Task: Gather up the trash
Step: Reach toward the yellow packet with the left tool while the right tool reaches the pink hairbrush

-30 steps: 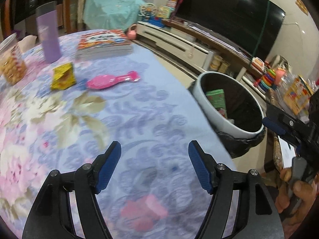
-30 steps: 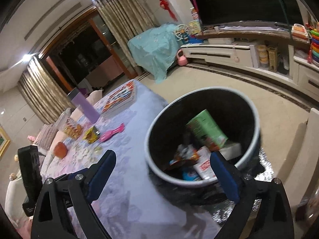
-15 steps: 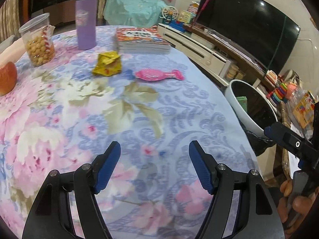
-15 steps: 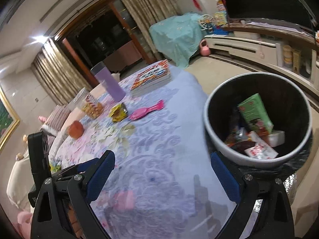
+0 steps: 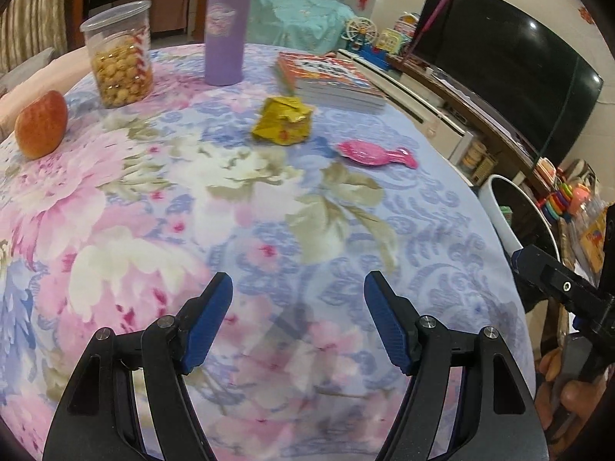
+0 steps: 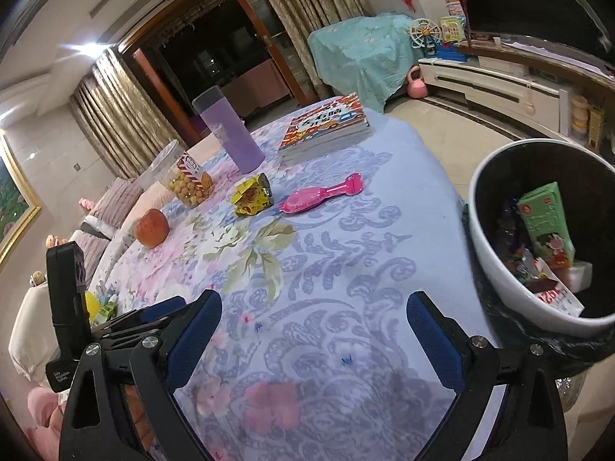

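Both tongs, left (image 5: 298, 317) and right (image 6: 313, 332), gaping and empty above the floral tabletop (image 5: 115, 207); ahead, beside the pink wrapper (image 5: 374, 153), a crumpled yellow wrapper (image 5: 282, 121): likely light, crinkly, best pinched at a raised fold.

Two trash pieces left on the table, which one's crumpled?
The yellow wrapper, scrunched up near the book stack. The pink wrapper beside it lies flat, closer to the bin.

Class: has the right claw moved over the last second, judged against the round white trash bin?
Yes. The right claw has swung away from the round white trash bin, now at frame right, toward the floral tablecloth.
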`<action>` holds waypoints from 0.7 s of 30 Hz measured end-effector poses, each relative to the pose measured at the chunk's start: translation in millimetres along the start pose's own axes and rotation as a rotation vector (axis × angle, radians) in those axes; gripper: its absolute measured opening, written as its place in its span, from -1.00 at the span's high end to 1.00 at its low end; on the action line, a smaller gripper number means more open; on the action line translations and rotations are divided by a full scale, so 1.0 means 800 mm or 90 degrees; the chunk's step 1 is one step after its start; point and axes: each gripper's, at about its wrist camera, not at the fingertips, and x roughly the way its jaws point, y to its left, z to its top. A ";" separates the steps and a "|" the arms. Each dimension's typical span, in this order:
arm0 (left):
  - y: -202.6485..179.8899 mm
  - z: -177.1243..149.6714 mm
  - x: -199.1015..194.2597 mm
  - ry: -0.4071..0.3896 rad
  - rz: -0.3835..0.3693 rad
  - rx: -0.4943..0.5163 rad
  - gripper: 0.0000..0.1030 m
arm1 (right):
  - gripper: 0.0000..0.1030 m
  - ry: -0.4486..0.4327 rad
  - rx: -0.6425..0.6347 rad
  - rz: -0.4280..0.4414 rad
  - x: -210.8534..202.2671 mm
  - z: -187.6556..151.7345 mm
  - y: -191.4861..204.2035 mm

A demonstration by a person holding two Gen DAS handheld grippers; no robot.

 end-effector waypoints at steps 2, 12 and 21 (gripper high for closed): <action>0.007 0.003 0.002 0.001 0.005 -0.005 -0.41 | -0.90 0.006 -0.005 -0.001 0.009 0.001 0.004; 0.024 0.024 0.021 0.005 0.017 -0.008 -0.41 | -0.90 0.025 -0.035 0.002 0.038 0.012 0.013; 0.032 0.043 0.037 0.008 0.020 -0.009 -0.41 | -0.90 0.030 -0.062 -0.015 0.065 0.042 0.007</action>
